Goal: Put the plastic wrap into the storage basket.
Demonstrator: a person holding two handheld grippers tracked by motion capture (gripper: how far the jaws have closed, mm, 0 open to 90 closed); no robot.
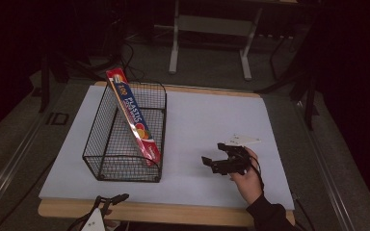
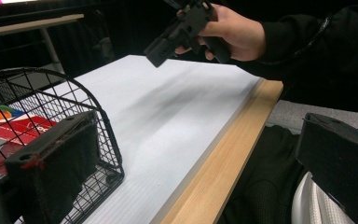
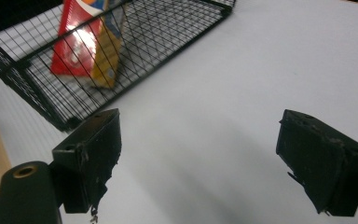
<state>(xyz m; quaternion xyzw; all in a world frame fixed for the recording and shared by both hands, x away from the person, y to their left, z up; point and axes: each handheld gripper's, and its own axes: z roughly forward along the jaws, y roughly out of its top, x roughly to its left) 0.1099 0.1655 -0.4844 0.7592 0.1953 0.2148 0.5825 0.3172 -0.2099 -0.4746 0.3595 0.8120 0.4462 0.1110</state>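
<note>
A long red and blue plastic-wrap box (image 1: pixel 132 115) leans on a slant inside a black wire basket (image 1: pixel 96 139), with its top end poking above the far rim. The box (image 3: pixel 81 42) lies behind the mesh of the basket (image 3: pixel 37 88) in the right gripper view. My right gripper (image 1: pixel 213 154) hovers open over the white board to the right of the basket, held in a hand, and its jaws (image 3: pixel 209 158) are wide apart with nothing between them. My left gripper (image 1: pixel 112 198) sits at the table's front edge, also open (image 2: pixel 196 163), beside the basket's near corner (image 2: pixel 100 107).
The white board (image 1: pixel 212 120) covers most of a wooden table (image 1: pixel 173 212). The right hand and its gripper (image 2: pixel 182 28) appear at the top of the left gripper view. A metal stand (image 1: pixel 207 29) is on the floor behind the table. Dark surroundings lie on both sides.
</note>
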